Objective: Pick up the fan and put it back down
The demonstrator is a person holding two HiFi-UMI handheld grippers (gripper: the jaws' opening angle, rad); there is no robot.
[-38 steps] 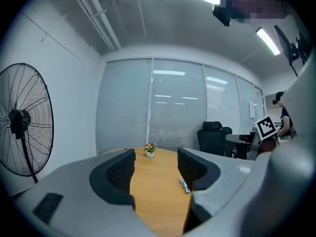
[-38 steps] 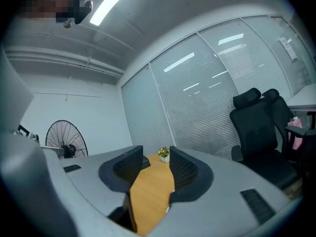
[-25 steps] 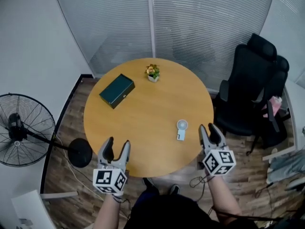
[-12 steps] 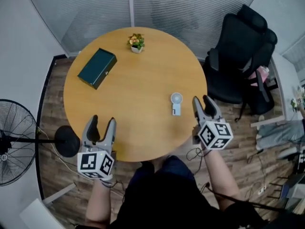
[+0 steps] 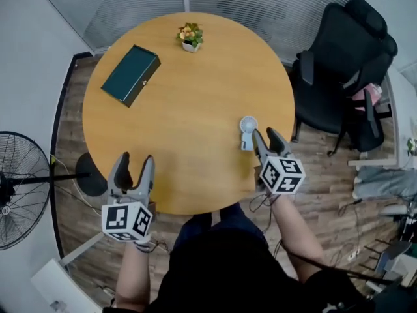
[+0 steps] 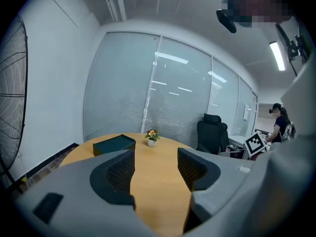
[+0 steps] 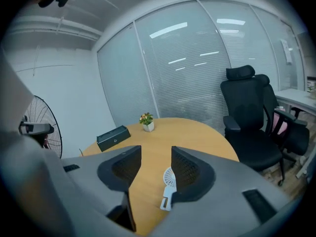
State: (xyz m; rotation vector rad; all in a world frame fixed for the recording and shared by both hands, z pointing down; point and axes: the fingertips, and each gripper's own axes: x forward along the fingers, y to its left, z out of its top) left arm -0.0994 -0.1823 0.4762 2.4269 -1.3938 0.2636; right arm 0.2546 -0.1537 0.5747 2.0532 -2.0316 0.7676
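Note:
A small white hand fan [image 5: 247,130] lies flat on the round wooden table [image 5: 189,103], near its right front edge. My right gripper [image 5: 268,139] hovers just behind and right of it, jaws apart and empty; they have just been opening. In the right gripper view the fan [image 7: 168,186] shows low between the jaws, partly hidden by the right one, with the right gripper [image 7: 154,169] above it. My left gripper [image 5: 133,169] is open and empty at the table's front left edge, and the left gripper view [image 6: 155,168] shows only tabletop between its jaws.
A dark green box [image 5: 130,74] lies at the table's back left, and a small potted flower [image 5: 190,36] stands at the back. A black office chair [image 5: 342,64] stands right of the table. A black floor fan [image 5: 23,189] stands on the wood floor at the left.
Both grippers have come down and forward toward the table. The right one has closed in on the small fan; the head view has shifted to look more steeply down.

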